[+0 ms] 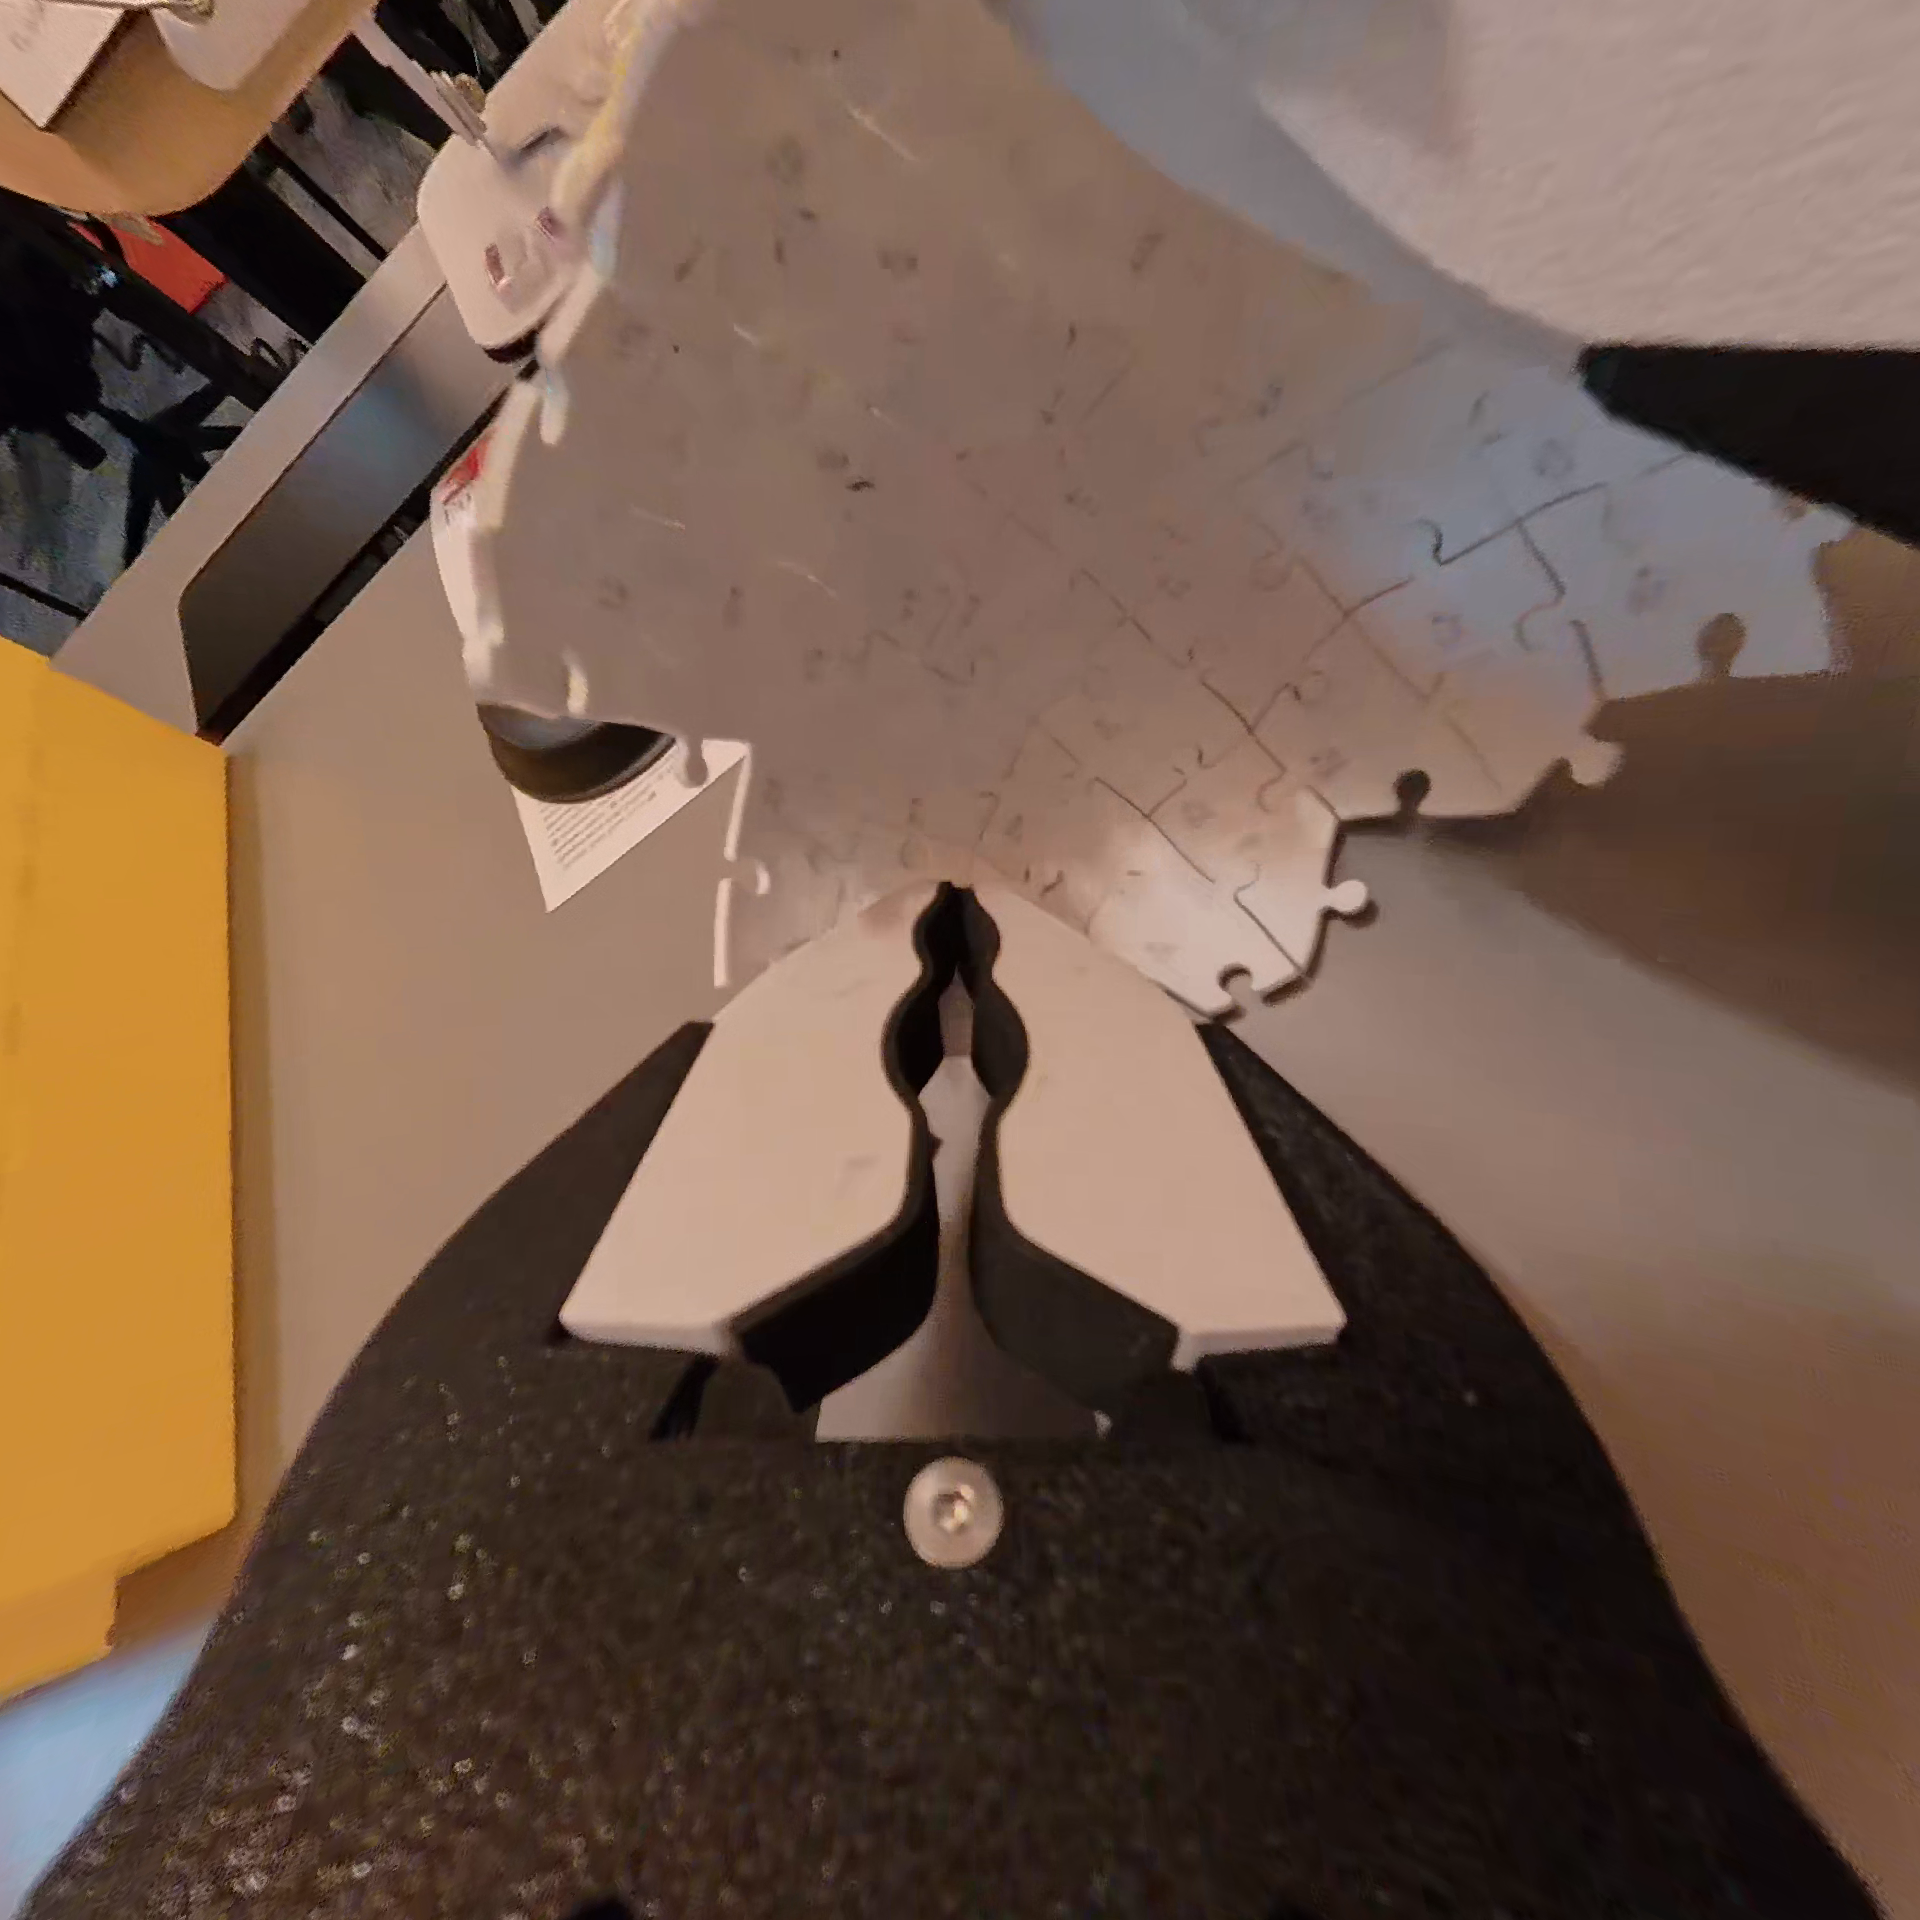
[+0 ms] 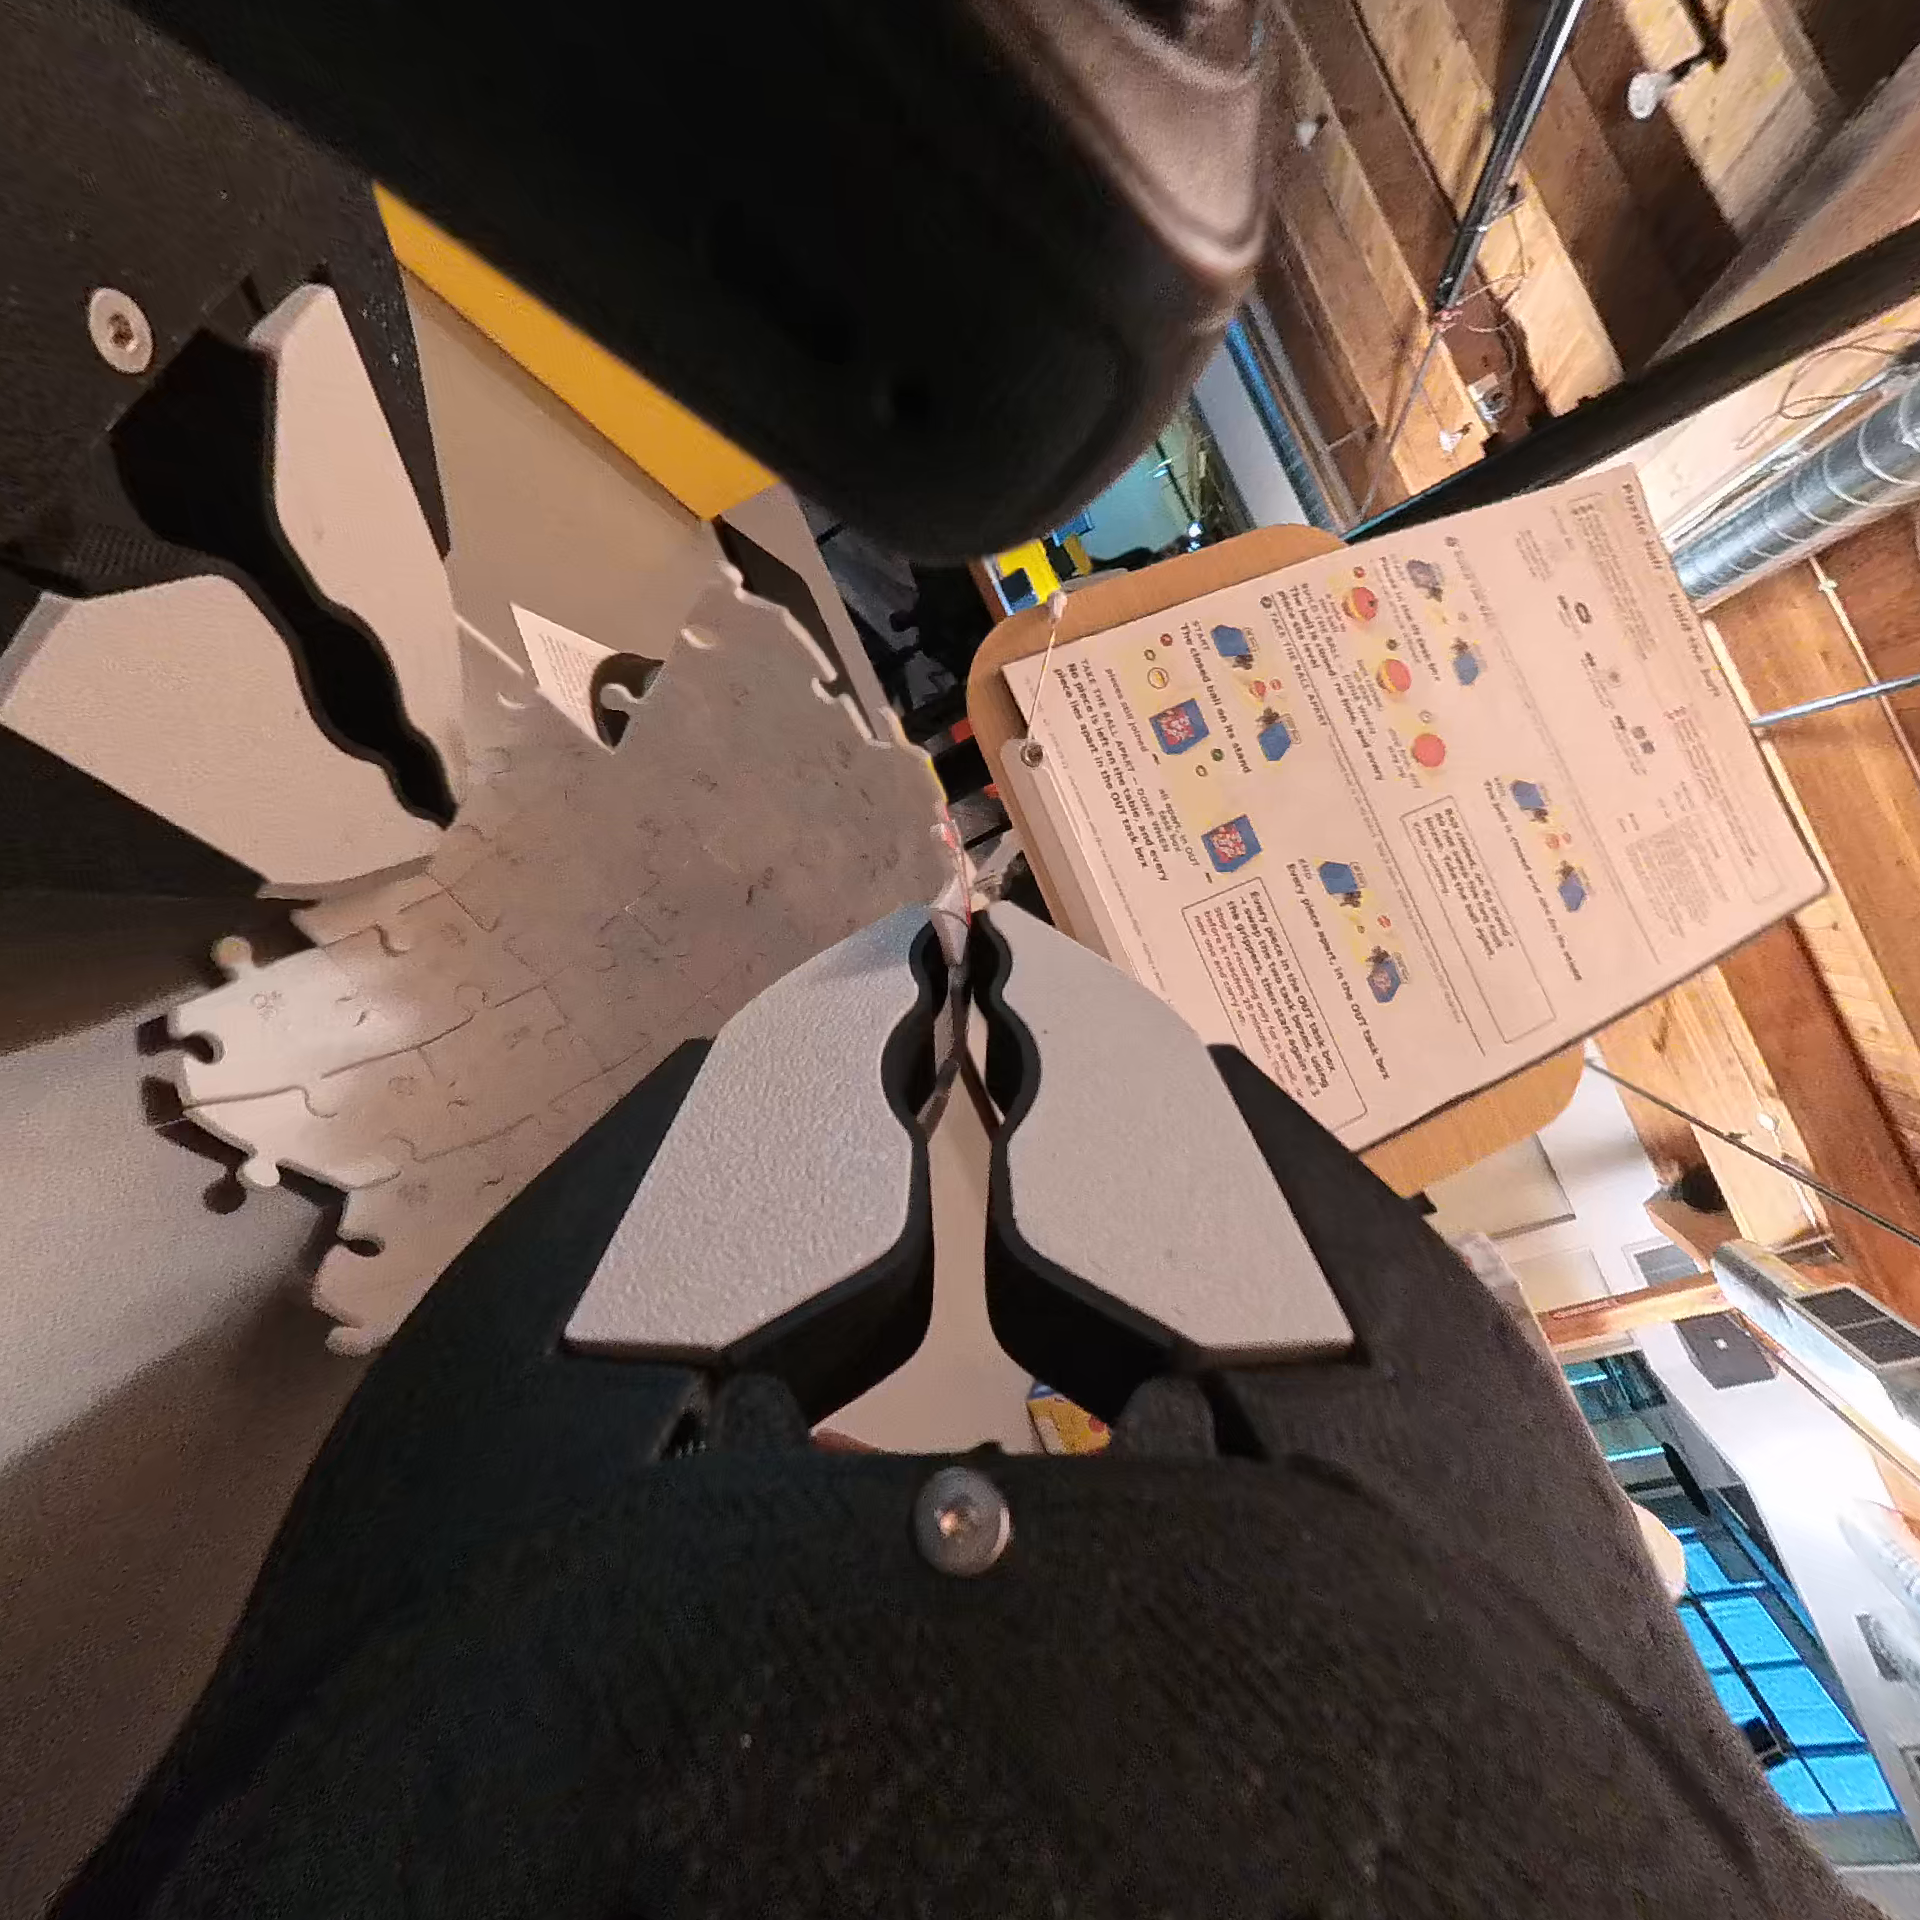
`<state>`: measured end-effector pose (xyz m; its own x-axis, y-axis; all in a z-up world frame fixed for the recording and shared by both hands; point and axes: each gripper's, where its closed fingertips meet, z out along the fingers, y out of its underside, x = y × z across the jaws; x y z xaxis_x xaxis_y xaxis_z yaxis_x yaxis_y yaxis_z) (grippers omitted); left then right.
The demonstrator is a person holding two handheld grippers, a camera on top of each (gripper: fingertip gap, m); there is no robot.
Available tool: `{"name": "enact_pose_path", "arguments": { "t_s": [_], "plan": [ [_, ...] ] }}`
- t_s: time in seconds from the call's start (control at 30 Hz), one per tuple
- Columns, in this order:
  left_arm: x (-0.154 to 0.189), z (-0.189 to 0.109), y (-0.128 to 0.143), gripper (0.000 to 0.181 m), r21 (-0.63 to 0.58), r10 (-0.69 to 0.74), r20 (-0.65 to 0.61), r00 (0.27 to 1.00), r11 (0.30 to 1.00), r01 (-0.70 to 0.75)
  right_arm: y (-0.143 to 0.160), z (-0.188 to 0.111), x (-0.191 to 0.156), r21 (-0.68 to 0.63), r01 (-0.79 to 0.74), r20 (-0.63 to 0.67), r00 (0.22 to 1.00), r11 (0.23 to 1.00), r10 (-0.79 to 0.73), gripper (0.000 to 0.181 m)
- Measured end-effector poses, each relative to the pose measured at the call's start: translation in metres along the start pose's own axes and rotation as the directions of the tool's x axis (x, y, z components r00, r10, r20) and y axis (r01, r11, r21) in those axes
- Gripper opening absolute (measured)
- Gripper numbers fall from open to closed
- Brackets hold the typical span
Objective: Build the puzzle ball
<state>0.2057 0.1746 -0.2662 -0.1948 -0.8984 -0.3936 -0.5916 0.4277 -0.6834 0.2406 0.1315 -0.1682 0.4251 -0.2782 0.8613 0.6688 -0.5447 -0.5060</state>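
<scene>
Grey surface (image 1: 436, 1143) is serving as the work area, with a yellow bin (image 1: 104, 1143) lying beside it and timber beams running across the background of the right wrist view.

Taking the puzzle panel (image 1: 987, 520) as the landmark: this curved sheet of interlocked white pieces, its blank inner side facing both cameras, is being held clear of the surface.

1. Left gripper (image 1: 951, 904) is clamping the panel's near edge. Its fingers (image 1: 810, 1143) are pressing together on the thin sheet, and the panel is fanning out directly beyond the tips.
2. Right gripper (image 2: 961, 925) is pinching another border of the panel; its fingers (image 2: 790, 1143) are nearly closed on the edge, with the sheet spreading away from the tips toward the left gripper.
3. Gripping two edges is probably serving to bend the panel toward a spherical form, so that its free tabs (image 1: 1351, 899) can meet matching notches.

Beyond the panel, a clipboard with an instruction sheet (image 2: 1403, 790) is standing upright. Behind the panel, a small printed card (image 1: 613, 821) is lying on the surface.
</scene>
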Motion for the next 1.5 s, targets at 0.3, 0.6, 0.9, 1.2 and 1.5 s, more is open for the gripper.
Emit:
{"name": "enact_pose_path", "arguments": {
  "t_s": [0.3, 0.6, 0.9, 1.2, 1.5],
  "plan": [
    [0.002, 0.008, 0.007, 0.000, -0.075, -0.148, -0.110, 0.983, 0.987, 0.140, -0.010, 0.021, -0.007, 0.009, 0.032, 0.118, 0.992, 0.999, -0.033, 0.004],
    [0.001, 0.011, 0.010, 0.000, -0.121, -0.144, -0.147, 0.979, 0.985, 0.127, -0.009, 0.033, -0.009, 0.004, -0.101, 0.264, 0.960, 0.995, 0.096, 0.004],
    [-0.006, -0.002, -0.005, 0.000, -0.020, -0.174, -0.180, 0.968, 0.985, 0.174, 0.001, 0.034, -0.008, -0.025, -0.138, 0.292, 0.946, 0.990, 0.139, 0.004],
    [0.028, -0.066, -0.002, 0.000, 0.080, -0.128, -0.346, 0.929, 0.983, 0.165, -0.001, 0.034, -0.008, -0.012, -0.151, 0.299, 0.943, 0.988, 0.148, 0.003],
    [0.129, -0.098, 0.038, 0.051, 0.040, 0.126, -0.532, 0.837, 0.991, -0.124, -0.006, 0.032, -0.010, 0.007, -0.143, 0.300, 0.944, 0.990, 0.135, 0.003]
  ]
}}
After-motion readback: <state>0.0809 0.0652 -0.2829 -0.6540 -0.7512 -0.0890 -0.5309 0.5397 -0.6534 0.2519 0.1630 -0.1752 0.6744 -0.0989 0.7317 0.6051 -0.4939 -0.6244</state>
